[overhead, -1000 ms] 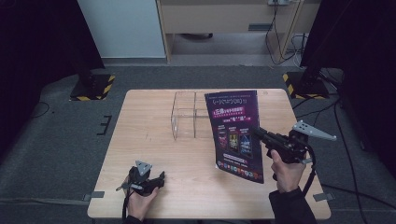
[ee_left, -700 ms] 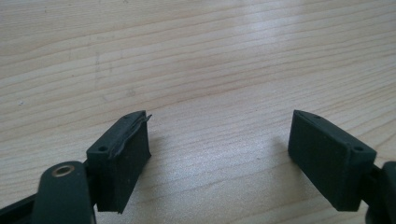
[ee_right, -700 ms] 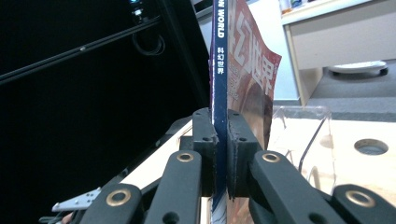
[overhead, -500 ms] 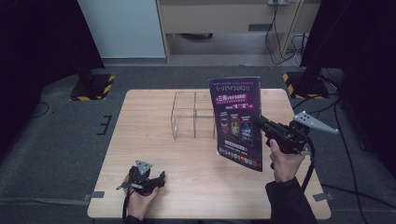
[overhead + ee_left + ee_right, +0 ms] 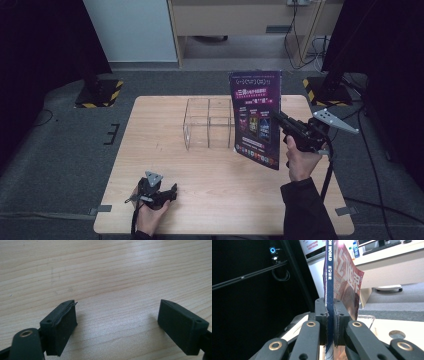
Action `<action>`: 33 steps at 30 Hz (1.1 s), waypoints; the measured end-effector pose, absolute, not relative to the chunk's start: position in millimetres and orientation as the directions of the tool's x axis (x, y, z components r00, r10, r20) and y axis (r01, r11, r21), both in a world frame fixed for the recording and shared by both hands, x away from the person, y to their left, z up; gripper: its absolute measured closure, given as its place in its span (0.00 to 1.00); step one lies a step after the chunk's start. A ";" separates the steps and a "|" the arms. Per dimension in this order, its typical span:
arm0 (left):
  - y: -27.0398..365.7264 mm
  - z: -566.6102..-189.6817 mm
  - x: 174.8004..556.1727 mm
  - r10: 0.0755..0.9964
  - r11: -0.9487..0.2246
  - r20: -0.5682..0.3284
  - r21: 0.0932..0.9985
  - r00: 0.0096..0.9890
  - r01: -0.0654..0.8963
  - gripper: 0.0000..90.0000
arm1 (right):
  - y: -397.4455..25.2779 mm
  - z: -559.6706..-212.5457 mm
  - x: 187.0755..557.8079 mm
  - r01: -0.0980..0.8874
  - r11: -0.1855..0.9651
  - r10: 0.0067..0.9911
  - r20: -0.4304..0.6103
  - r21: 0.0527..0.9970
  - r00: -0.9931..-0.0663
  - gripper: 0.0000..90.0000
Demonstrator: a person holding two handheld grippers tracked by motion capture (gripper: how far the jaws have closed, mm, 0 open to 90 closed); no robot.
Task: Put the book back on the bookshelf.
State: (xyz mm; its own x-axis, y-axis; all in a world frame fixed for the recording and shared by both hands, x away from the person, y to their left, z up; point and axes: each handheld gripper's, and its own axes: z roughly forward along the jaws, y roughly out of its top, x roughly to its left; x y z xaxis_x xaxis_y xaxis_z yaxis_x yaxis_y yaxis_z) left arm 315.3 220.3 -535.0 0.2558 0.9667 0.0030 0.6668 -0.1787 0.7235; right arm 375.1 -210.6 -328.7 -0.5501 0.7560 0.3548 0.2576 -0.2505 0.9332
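Your right gripper's fingers (image 5: 339, 315) are clamped on the spine edge of the magazine (image 5: 257, 117), pinching it from both sides, while the fingers (image 5: 62, 325) of your left gripper (image 5: 155, 192) stand wide apart with nothing between them, low over the bare wood.

Starting with the biggest thing, the tabletop (image 5: 165, 135) carries little: the clear divided rack (image 5: 207, 122) stands near its middle, and its compartments look empty as far as the high view lets you see through the walls. The magazine is off the wood, held upright in the air just to the right of the rack, cover facing you, its lower corner hanging close above the tabletop. Your right gripper (image 5: 280, 120) holds it at the right-hand edge, at about mid-height.

By my reading, the pick-up and the turn to upright are done. What is left is the placing: you would need to carry the magazine across over a slot, line its lower edge up with the dividers, lower it in and let go. Your left gripper, resting near the front edge, has no part in this yet.
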 end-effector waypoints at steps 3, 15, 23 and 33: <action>220.1 -535.1 315.5 0.967 -0.177 0.002 0.725 0.255 0.666 0.16 | -209.4 -328.0 381.3 0.244 -0.258 0.765 0.352 0.935 -0.540 0.94; 220.2 -535.1 315.7 0.966 -0.181 0.004 0.723 0.258 0.667 0.15 | -204.2 -328.5 403.2 0.212 -0.285 0.786 0.354 0.935 -0.508 0.94; 220.1 -535.1 315.9 0.966 -0.181 0.004 0.723 0.259 0.667 0.15 | -202.1 -331.0 415.9 0.198 -0.290 0.807 0.350 0.937 -0.475 0.94; 220.1 -535.2 316.1 0.966 -0.181 0.004 0.723 0.259 0.667 0.14 | -195.2 -338.4 427.0 0.194 -0.264 0.834 0.325 0.945 -0.446 0.94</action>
State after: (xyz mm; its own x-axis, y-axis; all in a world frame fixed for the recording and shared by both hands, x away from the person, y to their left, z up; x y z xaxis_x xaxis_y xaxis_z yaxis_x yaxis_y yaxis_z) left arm 316.1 220.1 -535.2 0.2585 0.9660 0.0037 0.6670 -0.1813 0.7227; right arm 427.0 -195.2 -338.4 -0.4456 0.8342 0.3250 0.1942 -0.2642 0.9447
